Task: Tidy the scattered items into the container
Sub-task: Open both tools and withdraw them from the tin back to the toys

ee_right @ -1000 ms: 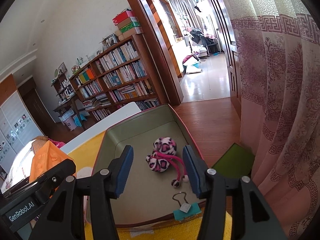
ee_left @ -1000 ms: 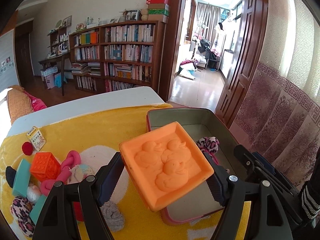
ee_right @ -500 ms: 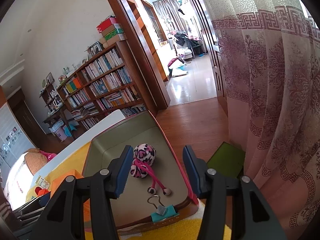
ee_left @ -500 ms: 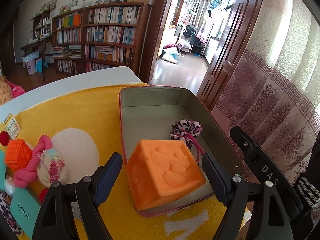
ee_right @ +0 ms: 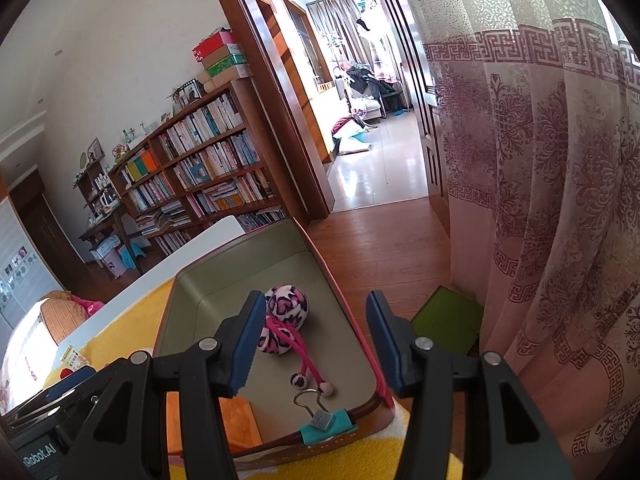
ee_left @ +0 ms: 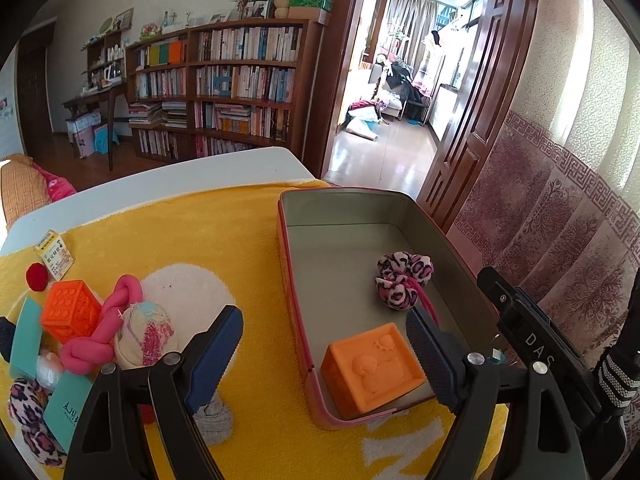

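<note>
Tin (ee_left: pixel 400 208) holds orange duck block (ee_left: pixel 374 372), leopard hair tie (ee_left: pixel 402 280). Left gripper (ee_left: pixel 324 356) and right gripper (ee_right: pixel 312 344) both gape, empty. Left pile remains: orange cube (ee_left: pixel 70 310), pink knot (ee_left: pixel 106 330).

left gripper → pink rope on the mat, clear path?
Probably yes. The left gripper has open, empty jaws, and the pink rope lies uncovered on the mat, though the orange cube and cloth ball crowd it.

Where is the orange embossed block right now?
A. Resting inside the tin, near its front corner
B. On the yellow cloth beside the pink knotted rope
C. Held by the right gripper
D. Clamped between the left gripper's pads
A: the orange embossed block sits on the tin's floor, clear of the open left gripper.
</note>
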`<state>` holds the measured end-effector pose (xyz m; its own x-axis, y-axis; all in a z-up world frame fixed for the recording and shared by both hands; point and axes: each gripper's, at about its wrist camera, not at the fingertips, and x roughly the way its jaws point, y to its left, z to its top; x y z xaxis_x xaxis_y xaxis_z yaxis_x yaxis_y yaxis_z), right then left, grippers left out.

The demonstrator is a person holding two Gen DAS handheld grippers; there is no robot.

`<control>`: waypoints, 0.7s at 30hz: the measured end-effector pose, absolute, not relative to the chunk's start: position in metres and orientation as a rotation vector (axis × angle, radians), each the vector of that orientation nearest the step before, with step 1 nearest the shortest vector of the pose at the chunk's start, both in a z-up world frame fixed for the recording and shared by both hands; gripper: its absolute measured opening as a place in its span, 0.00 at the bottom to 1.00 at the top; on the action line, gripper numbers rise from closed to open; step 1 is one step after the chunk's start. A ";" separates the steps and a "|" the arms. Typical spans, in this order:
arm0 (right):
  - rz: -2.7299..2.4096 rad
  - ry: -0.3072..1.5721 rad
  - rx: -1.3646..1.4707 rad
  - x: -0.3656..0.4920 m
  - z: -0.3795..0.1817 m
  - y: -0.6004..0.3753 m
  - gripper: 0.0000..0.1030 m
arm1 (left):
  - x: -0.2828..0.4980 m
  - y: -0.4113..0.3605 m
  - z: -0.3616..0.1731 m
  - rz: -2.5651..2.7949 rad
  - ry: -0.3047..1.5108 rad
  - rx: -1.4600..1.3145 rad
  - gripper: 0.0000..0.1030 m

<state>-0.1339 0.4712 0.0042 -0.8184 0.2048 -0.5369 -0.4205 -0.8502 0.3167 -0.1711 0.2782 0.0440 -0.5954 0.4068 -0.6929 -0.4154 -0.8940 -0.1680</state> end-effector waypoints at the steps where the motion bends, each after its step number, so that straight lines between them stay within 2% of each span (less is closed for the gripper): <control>1: 2.642 0.606 -0.713 -0.134 0.004 0.471 0.55 | -0.171 0.275 0.044 2.465 0.019 -1.064 0.83; 21: 2.646 0.427 -0.737 -0.144 0.000 0.449 0.55 | -0.164 0.200 0.037 2.594 -0.010 -1.122 0.83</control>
<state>-0.1436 0.4494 0.0002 -0.7992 0.2587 -0.5426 -0.4162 -0.8894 0.1890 -0.1637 0.1997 0.0371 -0.6432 0.2871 -0.7099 -0.2816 -0.9508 -0.1294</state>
